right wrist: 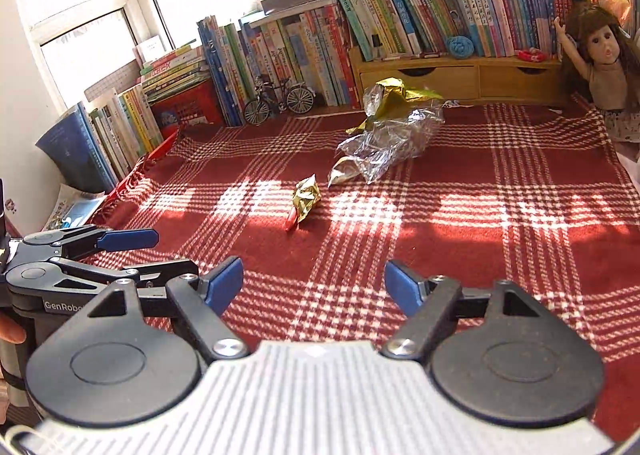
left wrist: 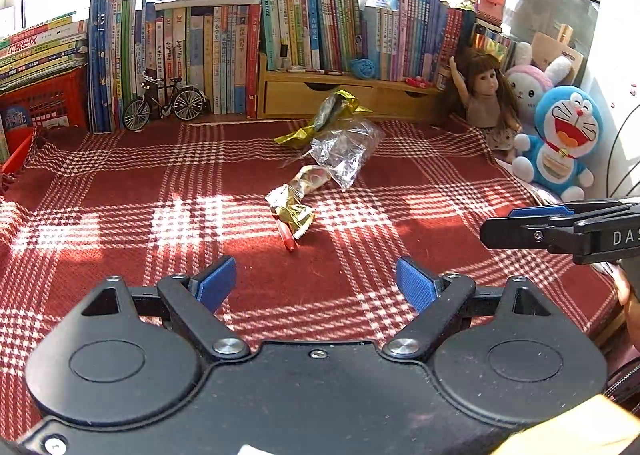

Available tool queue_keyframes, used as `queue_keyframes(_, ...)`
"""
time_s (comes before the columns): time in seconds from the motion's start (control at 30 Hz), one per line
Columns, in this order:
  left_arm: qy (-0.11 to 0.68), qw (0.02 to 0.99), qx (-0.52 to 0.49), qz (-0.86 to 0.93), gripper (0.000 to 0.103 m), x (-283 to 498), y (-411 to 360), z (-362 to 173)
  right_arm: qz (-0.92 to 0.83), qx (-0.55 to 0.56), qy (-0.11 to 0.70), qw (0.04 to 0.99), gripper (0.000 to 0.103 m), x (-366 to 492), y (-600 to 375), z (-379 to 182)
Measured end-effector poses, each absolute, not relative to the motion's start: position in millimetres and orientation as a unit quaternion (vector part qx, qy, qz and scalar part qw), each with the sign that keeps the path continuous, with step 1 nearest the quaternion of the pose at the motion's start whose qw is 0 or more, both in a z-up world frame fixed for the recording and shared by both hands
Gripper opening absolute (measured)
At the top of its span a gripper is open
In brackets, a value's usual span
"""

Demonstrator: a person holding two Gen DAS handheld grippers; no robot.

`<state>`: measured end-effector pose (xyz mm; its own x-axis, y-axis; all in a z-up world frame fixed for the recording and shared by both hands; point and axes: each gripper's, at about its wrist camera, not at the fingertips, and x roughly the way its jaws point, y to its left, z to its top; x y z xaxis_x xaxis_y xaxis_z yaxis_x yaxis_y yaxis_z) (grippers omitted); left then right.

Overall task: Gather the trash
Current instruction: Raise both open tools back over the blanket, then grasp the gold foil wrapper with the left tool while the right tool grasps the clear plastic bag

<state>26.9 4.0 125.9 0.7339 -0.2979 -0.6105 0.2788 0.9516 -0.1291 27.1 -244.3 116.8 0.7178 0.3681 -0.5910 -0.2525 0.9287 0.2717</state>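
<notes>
Both grippers, left gripper (left wrist: 316, 283) and right gripper (right wrist: 314, 283), hang with jaws spread wide, holding nothing. The wrappers (left wrist: 340, 147) lie mid-surface on the red plaid cloth (left wrist: 120, 183), far ahead, before the books (left wrist: 224, 55).

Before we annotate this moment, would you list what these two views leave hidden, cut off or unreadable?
- Right gripper: in the left wrist view the right edge cuts off its body and most of the hand holding it.
- Red piece: largely under the small gold wrapper; what it is stays unclear.
- Clear plastic bag: crumpled and glaring, contents unreadable.
- Book spines: print too small.
- No trash bin in either view.
</notes>
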Motion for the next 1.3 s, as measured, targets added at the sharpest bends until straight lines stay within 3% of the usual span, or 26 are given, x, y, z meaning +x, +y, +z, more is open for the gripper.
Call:
queue_keyframes(0.17, 0.328, 0.935, -0.046, -0.13, 0.082, 88, -3, 106, 0.128, 0.105, 0.326, 0.931, 0.086, 87, -251, 117)
queue_keyframes(0.33, 0.346, 0.928, -0.067, -0.118, 0.067, 138, -14, 77, 0.097, 0.134, 0.341, 0.925, 0.086, 148, -254, 96)
queue_keyframes(0.4, 0.357, 0.924, -0.07, -0.115, 0.055, 152, -17, 65, 0.091, 0.15, 0.351, 0.92, 0.086, 170, -254, 86)
queue_keyframes(0.67, 0.385, 0.912, -0.091, -0.106, 0.045, 182, -20, 32, 0.068, 0.199, 0.375, 0.903, 0.086, 237, -248, 51)
queue_keyframes(0.73, 0.39, 0.91, -0.095, -0.107, 0.036, 185, -19, 27, 0.063, 0.207, 0.379, 0.9, 0.086, 248, -244, 45)
queue_keyframes(0.77, 0.392, 0.909, -0.096, -0.104, 0.027, 185, -18, 25, 0.058, 0.21, 0.382, 0.898, 0.086, 253, -242, 42)
queue_keyframes(0.9, 0.392, 0.907, -0.108, -0.105, 0.019, 187, -14, 23, 0.056, 0.223, 0.393, 0.89, 0.085, 267, -240, 32)
queue_keyframes(0.93, 0.39, 0.908, -0.109, -0.103, 0.018, 186, -13, 24, 0.056, 0.228, 0.397, 0.887, 0.083, 268, -240, 29)
queue_keyframes(1.0, 0.386, 0.911, -0.106, -0.099, 0.014, 184, -12, 28, 0.057, 0.241, 0.401, 0.882, 0.062, 267, -241, 24)
queue_keyframes(1.07, 0.381, 0.913, -0.102, -0.099, 0.013, 182, -10, 31, 0.063, 0.246, 0.395, 0.883, 0.054, 262, -242, 25)
queue_keyframes(1.3, 0.365, 0.92, -0.1, -0.103, 0.012, 168, -7, 46, 0.071, 0.226, 0.385, 0.892, 0.044, 235, -246, 46)
